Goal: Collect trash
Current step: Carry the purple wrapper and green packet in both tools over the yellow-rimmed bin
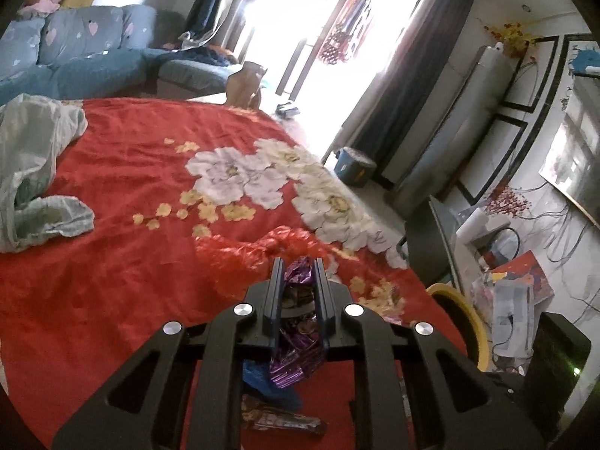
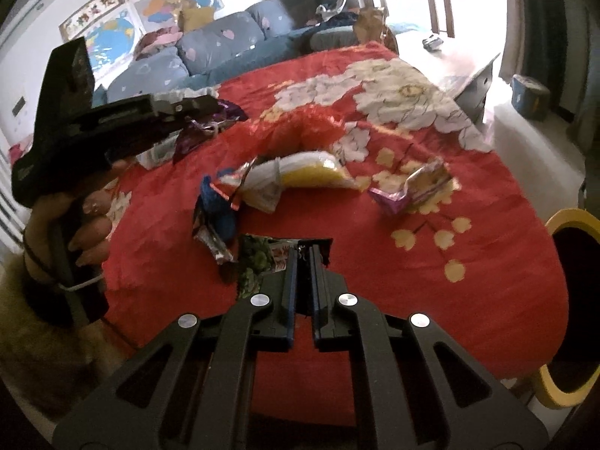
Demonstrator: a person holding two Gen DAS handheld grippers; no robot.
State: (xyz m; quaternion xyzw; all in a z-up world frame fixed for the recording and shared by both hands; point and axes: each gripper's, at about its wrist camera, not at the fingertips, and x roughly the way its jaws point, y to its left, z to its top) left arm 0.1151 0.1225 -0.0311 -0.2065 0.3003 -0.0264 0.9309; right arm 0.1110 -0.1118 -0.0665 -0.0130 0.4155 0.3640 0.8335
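Left gripper (image 1: pixel 298 262) clamps purple wrapper (image 1: pixel 296 352), right gripper (image 2: pixel 305 249) pinches green packet (image 2: pixel 258 258) (both w/ trash).

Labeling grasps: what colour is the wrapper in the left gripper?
Shiny purple foil wrapper; clearest in left wrist view.

both wrist views look down along their fingers, close over the red cloth surface (image 1: pixel 123 172), sharing its flowered far edge.

Red floral cloth (image 1: pixel 123 172), blue sofa (image 1: pixel 75 52), perhaps a crumpled pale garment (image 1: pixel 30 172).
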